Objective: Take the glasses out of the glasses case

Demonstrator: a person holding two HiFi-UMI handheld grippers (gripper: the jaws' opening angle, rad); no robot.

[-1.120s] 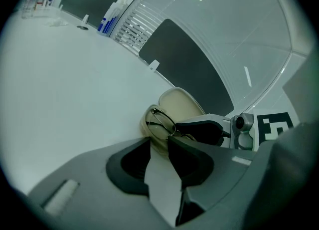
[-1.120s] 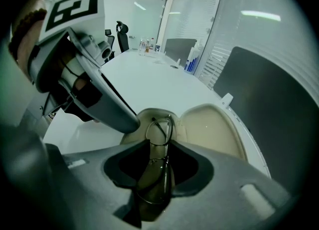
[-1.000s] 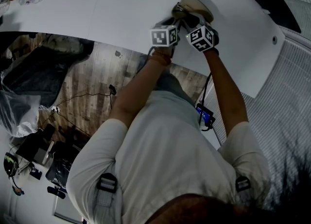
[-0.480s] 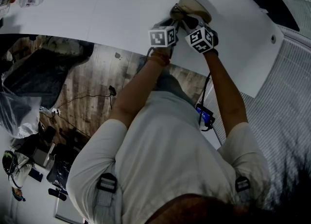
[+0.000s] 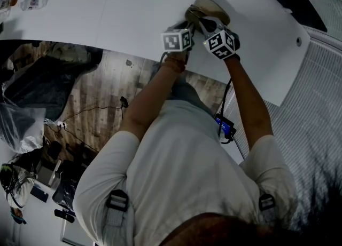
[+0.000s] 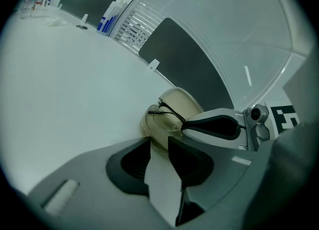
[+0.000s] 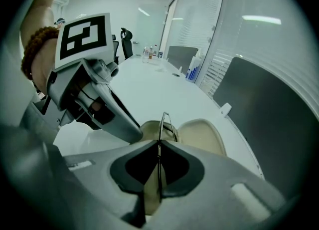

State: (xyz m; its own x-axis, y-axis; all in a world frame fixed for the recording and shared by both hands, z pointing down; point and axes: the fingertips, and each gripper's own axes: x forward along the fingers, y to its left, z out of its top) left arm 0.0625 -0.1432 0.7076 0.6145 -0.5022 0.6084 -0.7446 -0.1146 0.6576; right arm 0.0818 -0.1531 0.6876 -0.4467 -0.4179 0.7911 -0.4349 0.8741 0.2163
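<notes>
Right gripper view: our right gripper (image 7: 159, 146), jaws just closing, pinches thin wire-rimmed glasses (image 7: 164, 120) over the smooth beige oval case (image 7: 202, 135); left gripper (image 6: 159, 142) narrowly parted alongside.

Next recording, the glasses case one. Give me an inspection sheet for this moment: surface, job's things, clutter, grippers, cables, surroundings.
Surface: white table.
Job's things: beige case open on the table; glasses at its opening.
Clutter: bottles at the table's far edge.
Grippers: right gripper has just been closing its jaws, now shut on the glasses' frame. Left gripper has its jaws apart at the case's near edge; whether they press it is unclear.
Cables: one cable trails across the floor.
Surroundings: wood floor, window blinds, office chair.
</notes>
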